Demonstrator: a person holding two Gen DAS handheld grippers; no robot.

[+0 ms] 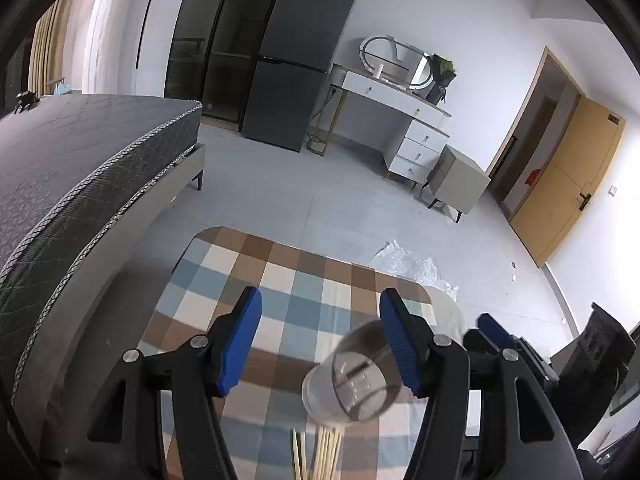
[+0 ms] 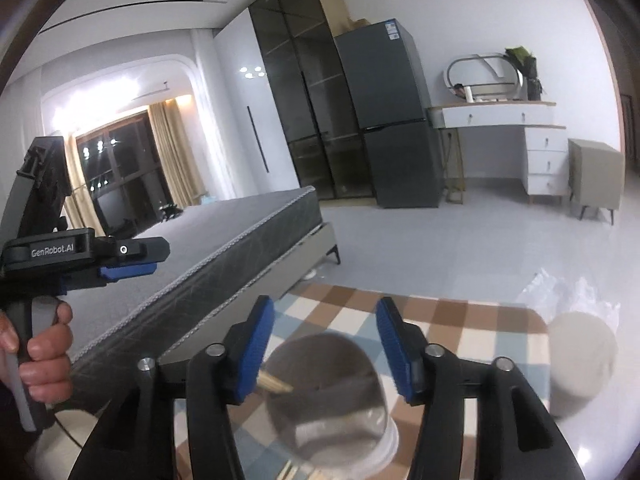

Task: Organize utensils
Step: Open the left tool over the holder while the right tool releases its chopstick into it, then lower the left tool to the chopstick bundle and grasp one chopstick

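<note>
Item: clear utensil holder [image 1: 352, 380] with chopsticks [image 1: 320, 456], on checked worktop [image 1: 256, 264], near its edge.
Left gripper [image 1: 320, 344] and right gripper [image 2: 326, 350]: jaws part open, gripping nothing; holder between them. Risk: holder appears tilted; a bump could tip it, spilling chopsticks.

Both tongs, left tongs [image 1: 320, 340] and right tongs [image 2: 326, 346], stand open, gripping nothing.

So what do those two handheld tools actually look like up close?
Each tool, left and right, has two black plastic arms with silver pivot bolts, tipped with ribbed blue pads. Seen from the side, the left one has a grey pistol-style handle and white "GenRobot.AI" lettering.
</note>
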